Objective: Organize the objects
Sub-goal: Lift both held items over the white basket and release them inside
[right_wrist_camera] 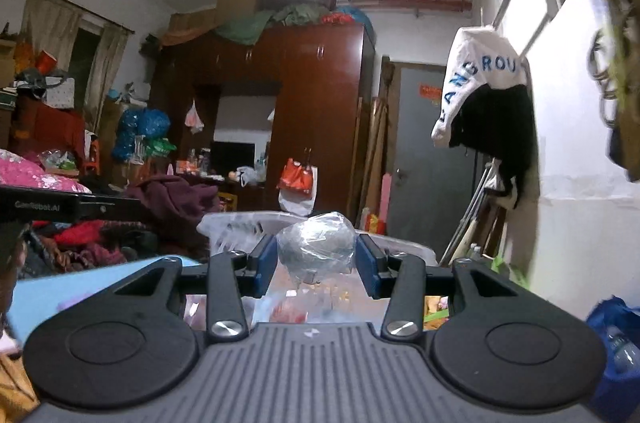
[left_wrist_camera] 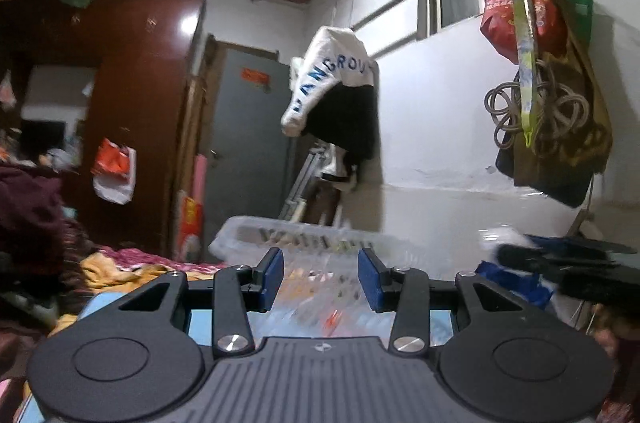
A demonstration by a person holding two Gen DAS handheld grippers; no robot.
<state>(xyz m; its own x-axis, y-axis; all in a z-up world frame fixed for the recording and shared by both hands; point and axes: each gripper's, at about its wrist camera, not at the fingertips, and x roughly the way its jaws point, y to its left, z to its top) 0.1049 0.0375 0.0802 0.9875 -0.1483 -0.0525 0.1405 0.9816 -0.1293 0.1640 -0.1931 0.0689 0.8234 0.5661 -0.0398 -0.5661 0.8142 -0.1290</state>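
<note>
Plastic-wrapped bundle (right_wrist_camera: 316,247) sits clamped in the right tool (right_wrist_camera: 316,259), hovering over the clear bin (right_wrist_camera: 404,247) at twelve o'clock; left tool (left_wrist_camera: 321,275) gapes empty. Bin partly filled, drop-off pending, I'd say.

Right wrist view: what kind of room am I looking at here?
Probably a lived-in, cluttered bedroom: a tall wooden wardrobe piled with bundles, clothes heaped on a bed, and a jacket hanging by the door.
</note>
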